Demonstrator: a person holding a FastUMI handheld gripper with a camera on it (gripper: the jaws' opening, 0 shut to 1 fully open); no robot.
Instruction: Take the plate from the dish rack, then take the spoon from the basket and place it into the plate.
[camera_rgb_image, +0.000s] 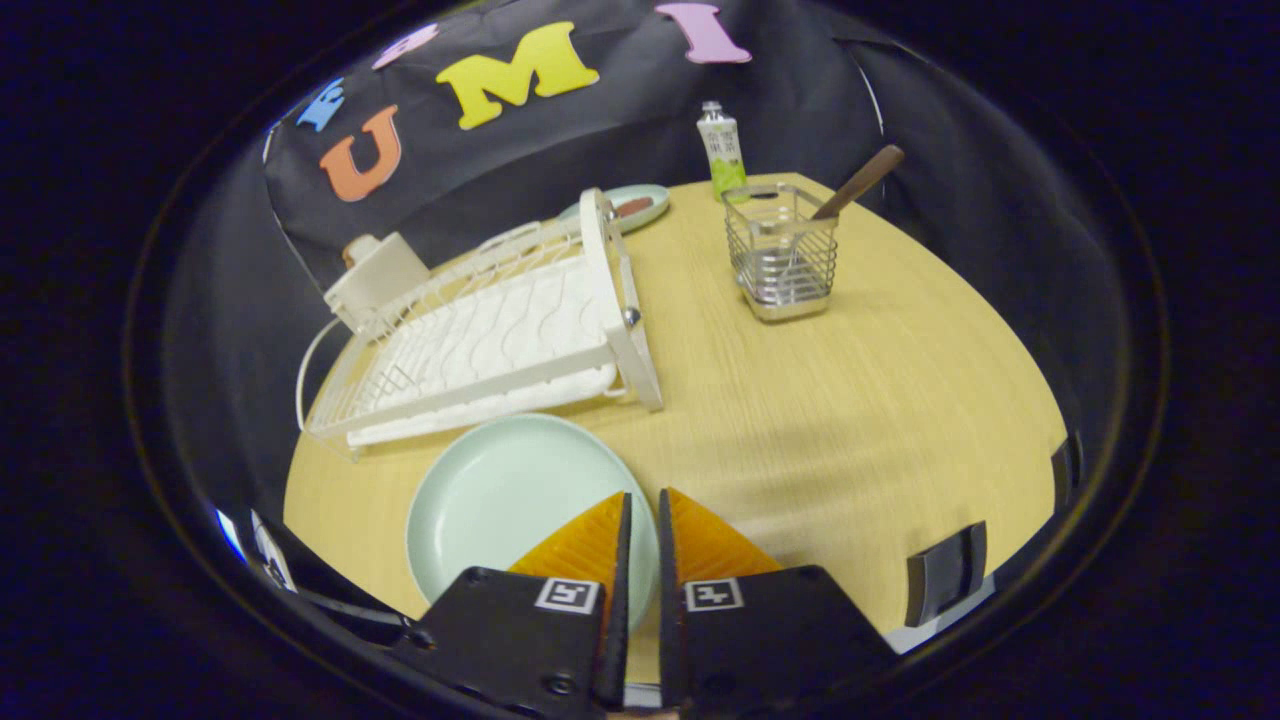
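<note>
- The pale green plate (505, 500) lies flat on the wooden table (850, 400), just in front of the dish rack's near edge.
- The gripper (640, 512) hangs over the plate's right rim, its two fingers drawn almost together with only a thin slit between them; whether that rim is caught in the slit I cannot tell from here.
- The left finger covers part of the plate, the right one sits over its edge and the bare table beside it.
- The white wire dish rack (500, 340) stands just beyond the plate, tilted in this view, with its slots free of dishes.
- The spoon (858, 182) stands in the wire basket (782, 255) further back and to the right, well apart from the plate; its brown handle leans out over the basket's right side, and the bowl end is hard to make out through the wires.
- A small green-and-white bottle (721, 148) stands upright just behind the basket.
- Behind the rack's far end lies a second small dish (630, 205) with something reddish on it.
- A cream-coloured object (378, 275) sits off the rack's far left corner; what it is I cannot say.
</note>
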